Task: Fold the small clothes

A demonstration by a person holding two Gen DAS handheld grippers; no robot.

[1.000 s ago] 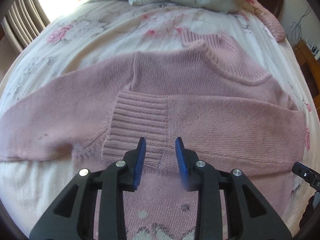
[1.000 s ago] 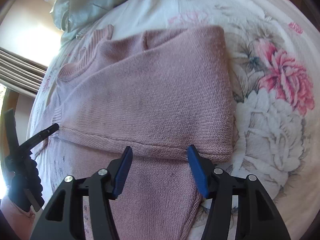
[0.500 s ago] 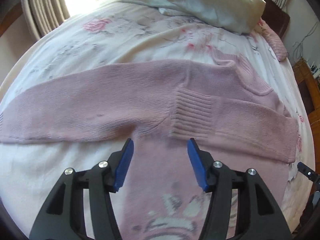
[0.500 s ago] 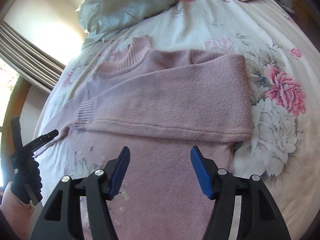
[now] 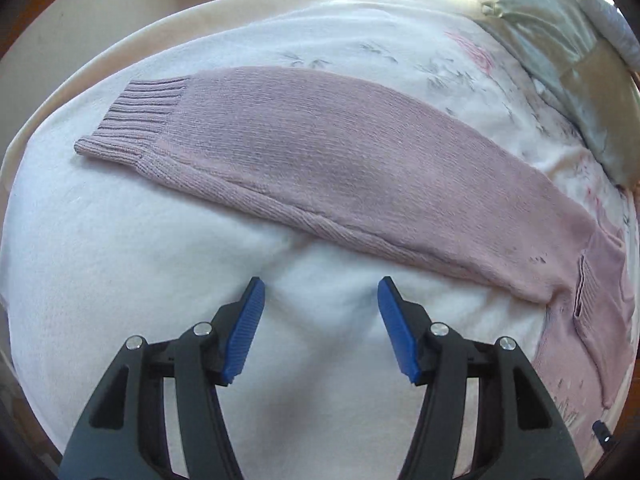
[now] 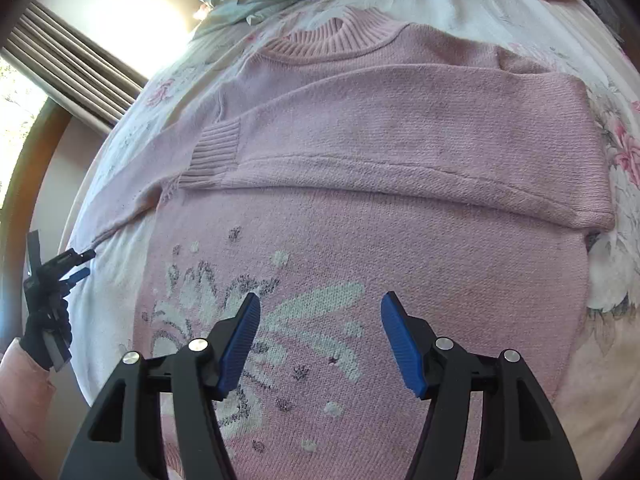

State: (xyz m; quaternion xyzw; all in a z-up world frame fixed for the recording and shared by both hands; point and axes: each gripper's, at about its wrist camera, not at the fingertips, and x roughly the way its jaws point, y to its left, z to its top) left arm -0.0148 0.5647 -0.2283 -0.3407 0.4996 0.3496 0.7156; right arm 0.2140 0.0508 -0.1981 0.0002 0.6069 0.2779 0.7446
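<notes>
Both hand-held grippers, left (image 5: 320, 328) and right (image 6: 318, 344), spread apart, empty. Risk: grabbing outstretched sleeve (image 5: 320, 168) mid-length (not cuff) bunches sweater (image 6: 360, 260).

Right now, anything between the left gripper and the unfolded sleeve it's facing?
Nothing visible. The left gripper is open over bare white bedding, and the outstretched sleeve lies flat just ahead with only sheet between. Its ribbed cuff is clear too. The pillow sits well off to the side.
</notes>
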